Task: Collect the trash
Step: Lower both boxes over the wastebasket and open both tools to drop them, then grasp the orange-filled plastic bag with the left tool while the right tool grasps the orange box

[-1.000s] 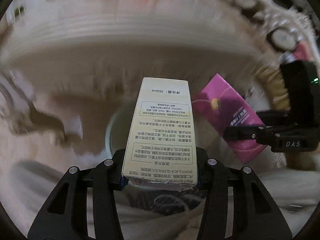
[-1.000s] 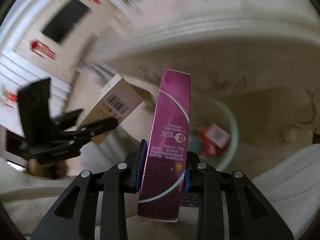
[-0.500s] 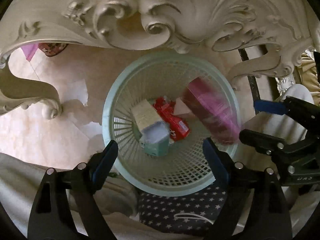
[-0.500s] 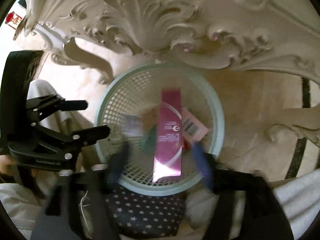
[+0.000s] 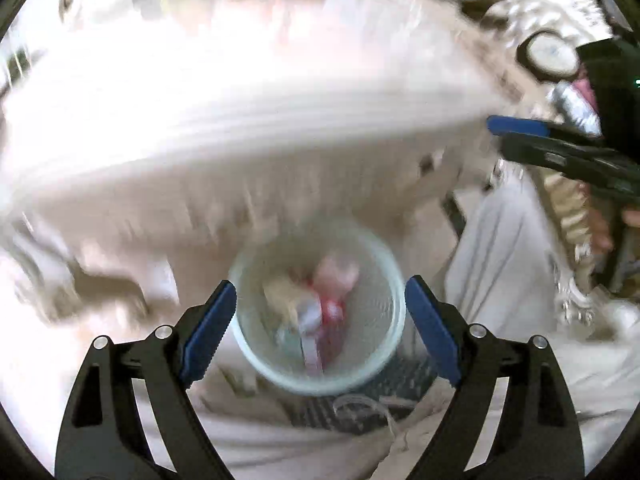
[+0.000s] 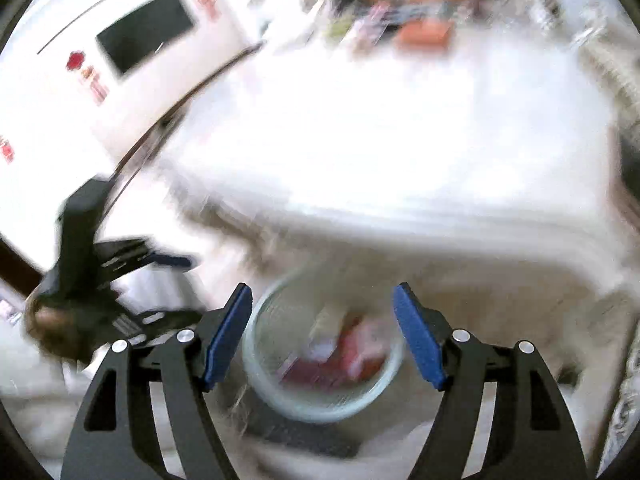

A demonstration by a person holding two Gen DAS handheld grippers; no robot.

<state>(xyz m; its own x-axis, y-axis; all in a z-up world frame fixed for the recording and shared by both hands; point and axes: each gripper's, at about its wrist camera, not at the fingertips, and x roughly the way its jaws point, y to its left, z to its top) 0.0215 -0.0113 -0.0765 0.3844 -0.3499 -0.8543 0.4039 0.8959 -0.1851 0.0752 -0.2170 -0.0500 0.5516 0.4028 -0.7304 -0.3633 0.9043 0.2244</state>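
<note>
A pale green mesh wastebasket (image 5: 384, 344) stands on the floor below the table edge and holds several boxes, among them a red pack (image 5: 334, 308) and a cream box (image 5: 280, 296). It also shows in the right wrist view (image 6: 260, 376). My left gripper (image 5: 320, 332) is open and empty above the basket. My right gripper (image 6: 324, 336) is open and empty above it too. Each gripper shows in the other's view: the right one (image 5: 560, 152), the left one (image 6: 132, 264). Both views are motion-blurred.
A white ornate table (image 5: 240, 128) fills the upper part of both views, with blurred colourful items (image 6: 420, 20) at its far end. A white door with a dark pane (image 6: 144, 28) is at the left. Pale fabric (image 5: 500, 260) lies beside the basket.
Both grippers let go of their boxes, the cream one and the pink one, which now lie in the basket. Both have since tilted up and back, bringing the table top into view.
</note>
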